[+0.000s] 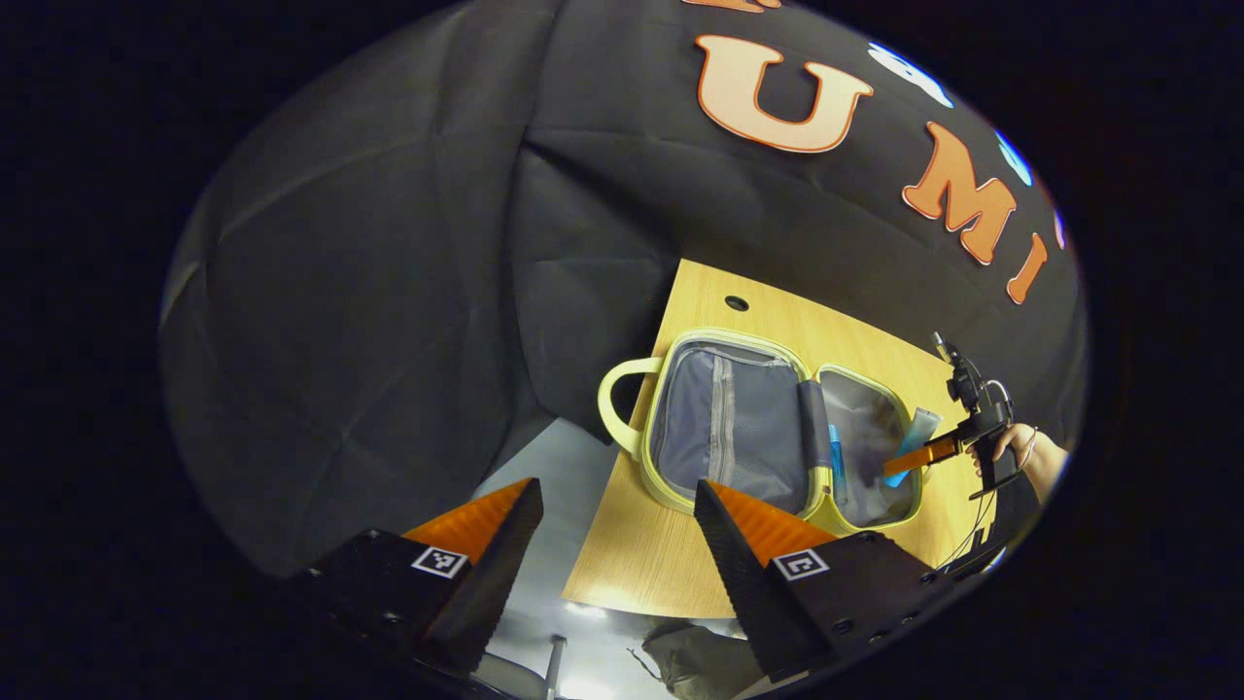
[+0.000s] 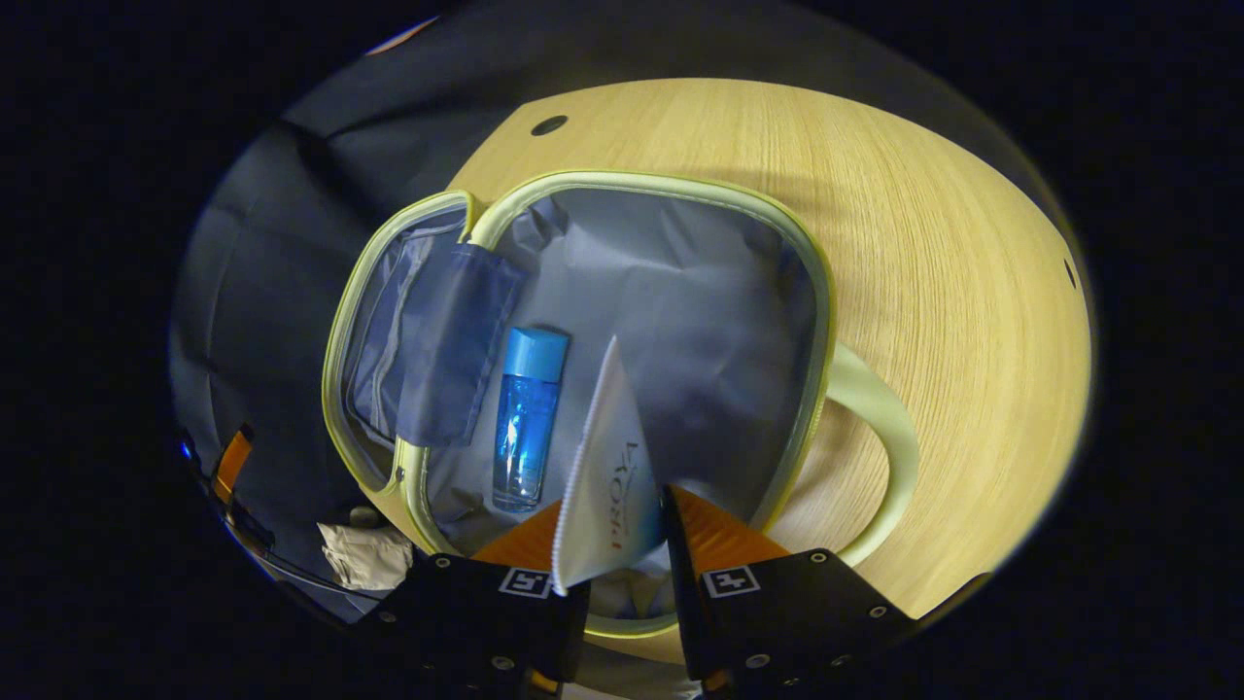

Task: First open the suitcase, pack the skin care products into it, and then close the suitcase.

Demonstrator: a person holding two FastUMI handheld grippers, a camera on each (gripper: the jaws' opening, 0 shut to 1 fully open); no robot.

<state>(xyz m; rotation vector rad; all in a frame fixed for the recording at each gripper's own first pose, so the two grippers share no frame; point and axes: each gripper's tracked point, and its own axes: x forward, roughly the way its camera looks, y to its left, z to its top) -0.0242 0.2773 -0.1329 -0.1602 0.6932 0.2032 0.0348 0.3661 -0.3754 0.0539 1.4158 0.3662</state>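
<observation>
On the wooden table [image 2: 933, 253], the suitcase [image 2: 680, 190] lies open; right gripper [image 2: 612, 530] jaws clamp a white tube [image 2: 607, 476]; left gripper [image 1: 612, 544] jaws gape, empty.

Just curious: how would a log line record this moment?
suitcase open | blue bottle inside | right gripper holds white tube | left gripper open

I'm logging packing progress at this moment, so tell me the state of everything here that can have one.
suitcase: open, both halves flat on the table.
blue bottle: lying inside the suitcase.
white tube: clamped in the right tool, over the open half.
right tool: shut on the tube.
left tool: open, holding nothing, back from the suitcase.
</observation>
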